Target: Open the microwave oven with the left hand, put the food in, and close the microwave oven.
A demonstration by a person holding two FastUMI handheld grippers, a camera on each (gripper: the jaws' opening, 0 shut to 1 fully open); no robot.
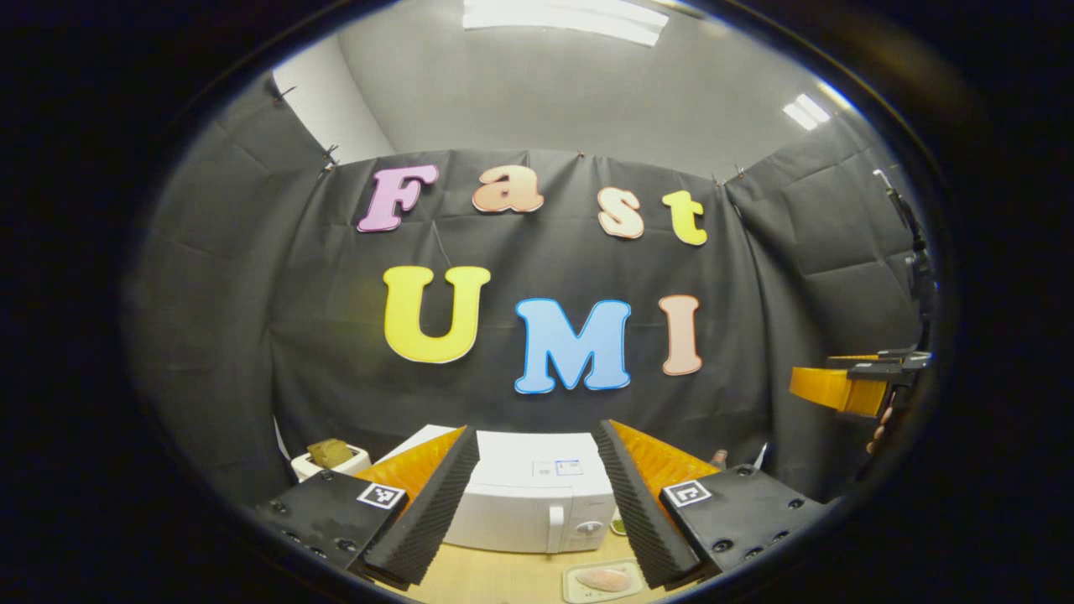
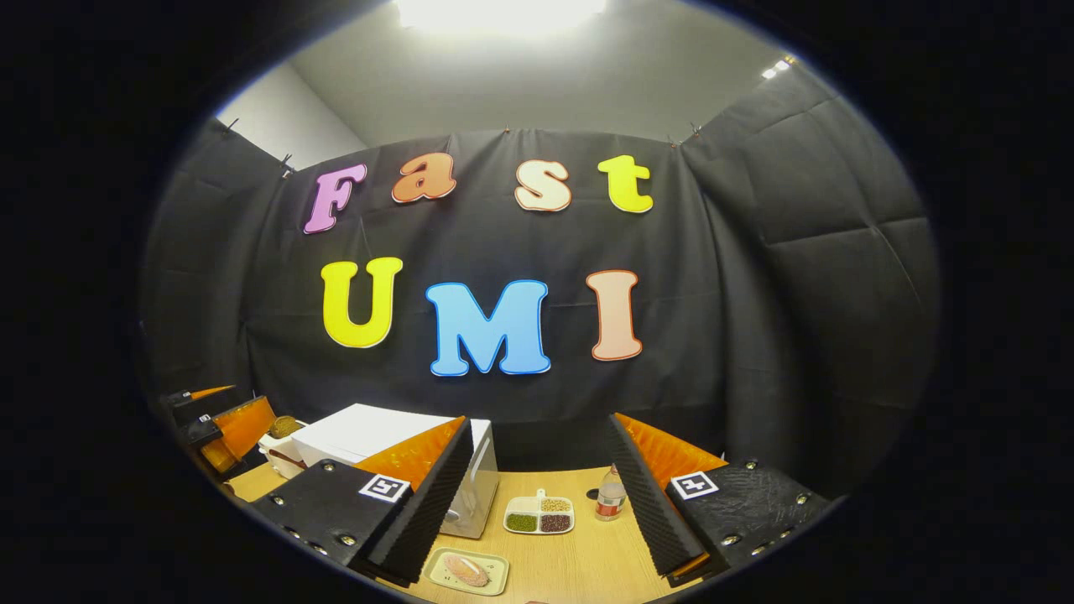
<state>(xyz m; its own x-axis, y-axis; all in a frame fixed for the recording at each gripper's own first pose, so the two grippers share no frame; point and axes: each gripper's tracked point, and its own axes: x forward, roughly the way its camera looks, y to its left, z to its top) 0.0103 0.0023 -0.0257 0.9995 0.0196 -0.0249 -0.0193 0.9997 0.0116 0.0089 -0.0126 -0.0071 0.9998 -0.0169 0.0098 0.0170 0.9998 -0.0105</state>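
Note:
A white microwave oven [image 1: 537, 503] stands on the wooden table with its door closed, a vertical handle [image 1: 555, 527] near its right side. My left gripper [image 1: 537, 512] hovers open in front of it, holding nothing. A pale tray with a piece of food [image 1: 602, 579] lies on the table just before the oven. In the right gripper view the microwave oven [image 2: 369, 440] sits to the left, and the food tray [image 2: 466, 570] lies low between the fingers. My right gripper [image 2: 537, 503] is open and empty. The other gripper [image 1: 847, 386] shows at the far right of the left gripper view.
A toaster with bread [image 1: 330, 457] stands left of the oven. A divided dish of beans [image 2: 539, 515] and a small bottle [image 2: 610, 495] sit on the table [image 2: 587, 554] right of the oven. Black cloth walls enclose the booth.

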